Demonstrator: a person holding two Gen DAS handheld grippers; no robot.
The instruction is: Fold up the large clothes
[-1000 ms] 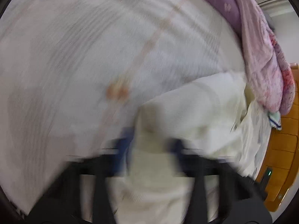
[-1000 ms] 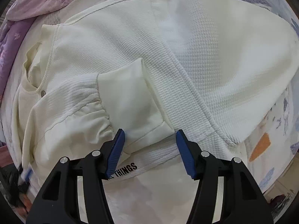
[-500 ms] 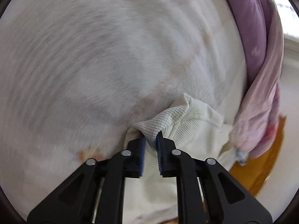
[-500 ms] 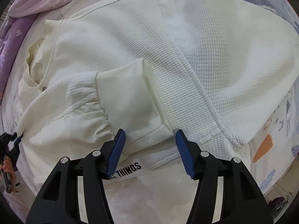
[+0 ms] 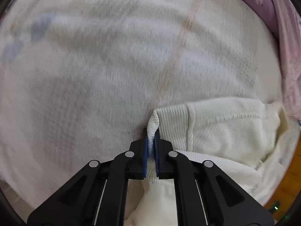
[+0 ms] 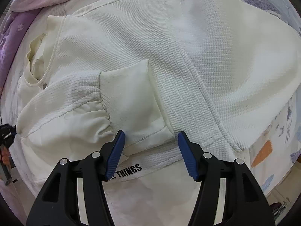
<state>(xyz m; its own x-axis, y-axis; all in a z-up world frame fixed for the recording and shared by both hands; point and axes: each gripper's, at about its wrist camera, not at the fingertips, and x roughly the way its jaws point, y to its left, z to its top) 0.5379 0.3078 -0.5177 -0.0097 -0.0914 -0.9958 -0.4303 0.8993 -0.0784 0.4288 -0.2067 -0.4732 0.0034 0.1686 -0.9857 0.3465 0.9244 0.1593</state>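
A cream waffle-knit jacket lies on the bed with one sleeve folded across its body; the ribbed cuff points toward me. A hem band reads "THINGS". My right gripper is open, its blue pads either side of the cuff's end, just above the cloth. My left gripper is shut on a pinched fold of the jacket at its left edge, low over the bed sheet.
A purple and pink quilt is bunched along the bed's far right; it also shows in the right wrist view. Patterned bed sheet shows to the right of the jacket. Wooden floor lies past the bed edge.
My left gripper closed on the jacket's edge about a second ago and has since swung with it across the bed. My right gripper stays open over the cuff, barely moved.
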